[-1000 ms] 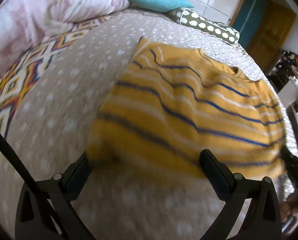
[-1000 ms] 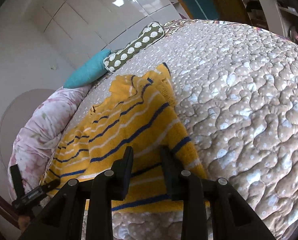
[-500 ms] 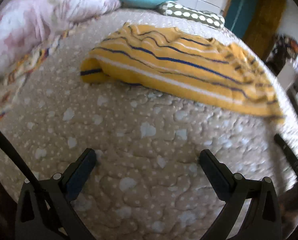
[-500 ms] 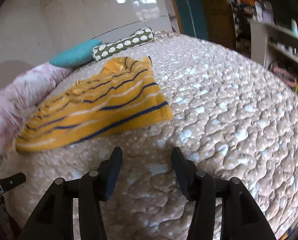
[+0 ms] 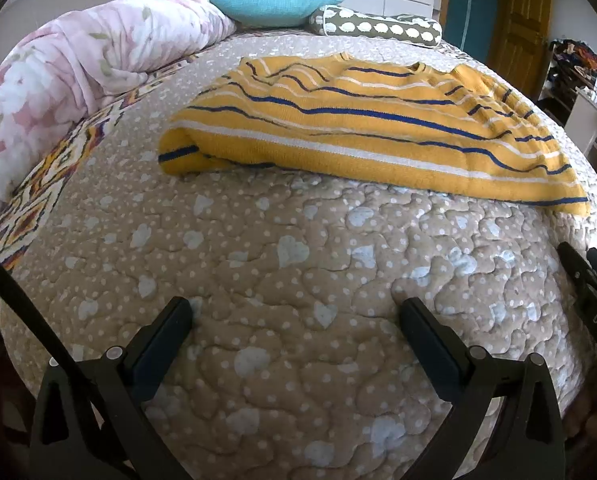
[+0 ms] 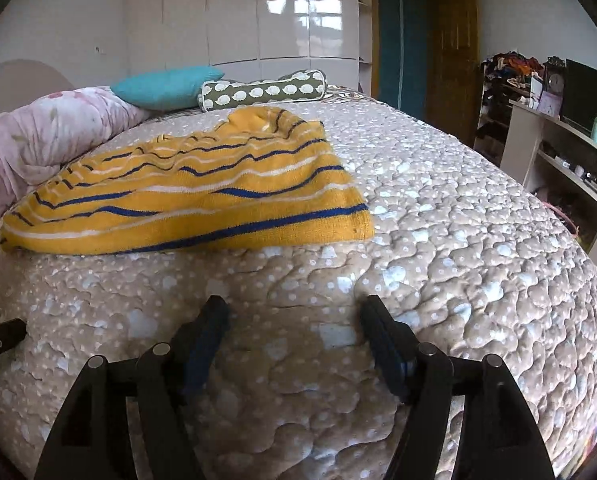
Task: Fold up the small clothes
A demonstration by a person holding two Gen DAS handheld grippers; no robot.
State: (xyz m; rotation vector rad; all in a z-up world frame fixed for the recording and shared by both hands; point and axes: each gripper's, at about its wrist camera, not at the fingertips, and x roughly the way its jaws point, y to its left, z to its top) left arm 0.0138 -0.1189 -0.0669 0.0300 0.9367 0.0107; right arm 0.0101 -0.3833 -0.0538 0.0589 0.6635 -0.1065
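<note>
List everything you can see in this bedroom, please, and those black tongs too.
sweater: one, yellow with blue and white stripes, folded on the quilt
quilt: one, beige with pale spots, covering the bed
duvet: one, pink floral, bunched along the bed's left side
pillow: one, teal, at the head of the bed
bolster: one, olive with white spots, beside the pillow
wardrobe: one, glossy white, behind the bed
door: one, brown wood, far right
shelves: pale, cluttered, right of the bed
left gripper: black fingers wide apart, empty, over the quilt
right gripper: black fingers just opened, empty, over the quilt
</note>
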